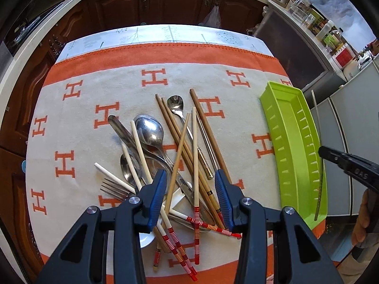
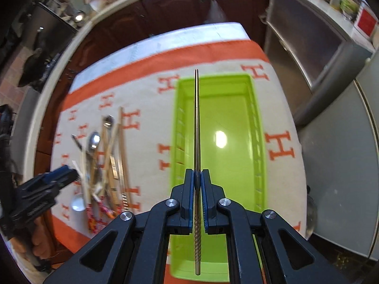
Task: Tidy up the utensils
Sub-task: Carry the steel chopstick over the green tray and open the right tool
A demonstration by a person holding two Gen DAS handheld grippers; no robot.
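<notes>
Utensil pile [image 1: 165, 156] at 9 o'clock of the tray still unsorted under half-open, empty left gripper [image 1: 189, 203], green tray [image 2: 220, 142] empty, right gripper [image 2: 197, 189] clamps a metal chopstick [image 2: 197, 118] above it, so barely started.

A home kitchen: dark wooden cabinets [image 1: 165, 0] under a countertop [image 1: 315, 27] (jars crowd it).

Cloth [image 1: 132, 87] covering the bench: repeated orange letter "H" [image 1: 154, 77] across its surface. Right gripper [image 1: 355, 168] body: white marking, inverted, reads approximately "SVO"
</notes>
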